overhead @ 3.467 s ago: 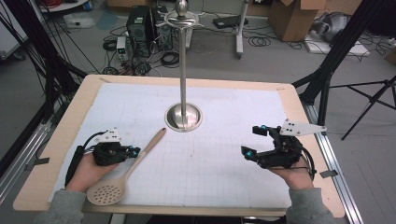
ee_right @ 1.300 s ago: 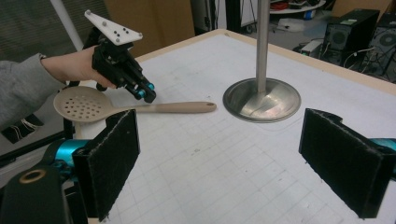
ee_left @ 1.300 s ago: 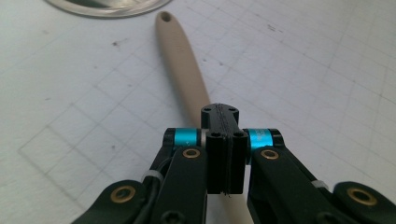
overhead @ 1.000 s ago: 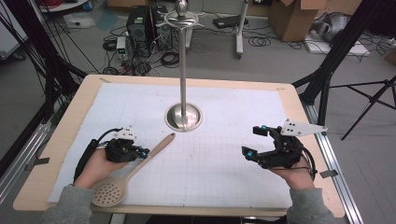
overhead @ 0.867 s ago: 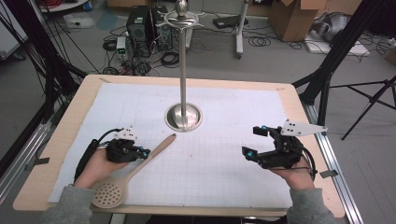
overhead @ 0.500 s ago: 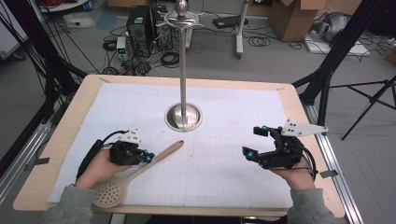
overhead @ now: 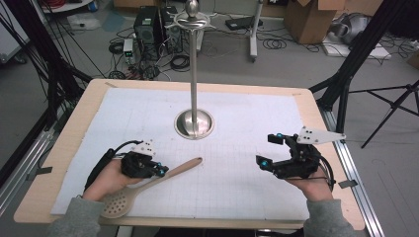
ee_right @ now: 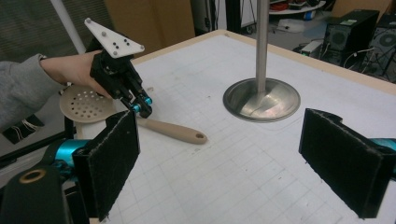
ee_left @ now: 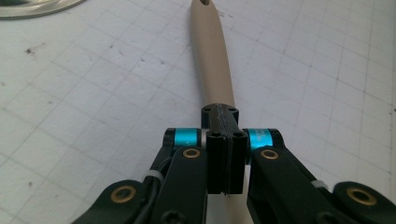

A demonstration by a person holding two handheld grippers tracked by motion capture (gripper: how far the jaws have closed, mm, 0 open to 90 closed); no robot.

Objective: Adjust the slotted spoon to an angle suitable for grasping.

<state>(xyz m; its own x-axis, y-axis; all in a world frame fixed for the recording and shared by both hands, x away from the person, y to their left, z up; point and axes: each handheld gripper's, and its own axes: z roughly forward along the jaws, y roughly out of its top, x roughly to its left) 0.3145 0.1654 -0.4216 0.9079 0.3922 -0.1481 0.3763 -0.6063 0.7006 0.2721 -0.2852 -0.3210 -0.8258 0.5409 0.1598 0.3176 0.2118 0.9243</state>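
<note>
Underneath, gridded mat (overhead: 237,163) (cluttered floor (overhead: 222,54) beyond)

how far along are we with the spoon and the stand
Done: the left claw is shut on the spoon handle. In hand: the spoon is gripped but lies low by the mat, its perforated bowl near the table edge. Left: probably hanging it by the handle hole on the stand, whose top carries nothing. The right claw waits open and empty.
</note>
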